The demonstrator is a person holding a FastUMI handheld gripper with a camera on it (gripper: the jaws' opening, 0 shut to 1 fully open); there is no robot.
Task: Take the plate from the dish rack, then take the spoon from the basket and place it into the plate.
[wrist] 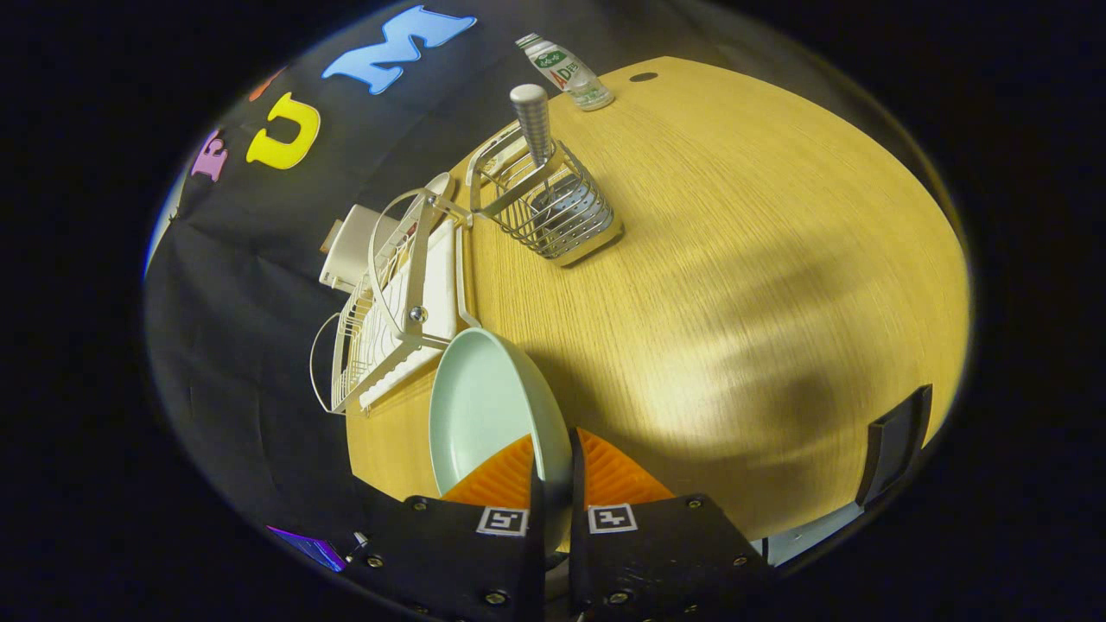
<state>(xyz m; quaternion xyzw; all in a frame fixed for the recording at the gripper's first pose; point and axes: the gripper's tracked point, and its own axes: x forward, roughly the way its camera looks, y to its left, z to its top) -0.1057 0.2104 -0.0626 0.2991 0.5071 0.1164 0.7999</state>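
Observation:
My gripper (554, 471) is shut on the rim of a pale green plate (484, 406), held edge-on above the wooden table (760, 285). The plate hangs just ahead of the fingers, close to the near end of the white wire dish rack (393, 302). Beyond the rack stands a wire basket (553, 207) with a grey spoon handle (532, 121) sticking up out of it.
A small plastic bottle (566, 71) lies or leans at the far end of the table, past the basket. A white box (354, 246) sits behind the rack against the black wall. A dark chair back (899, 441) stands beside the table's near edge.

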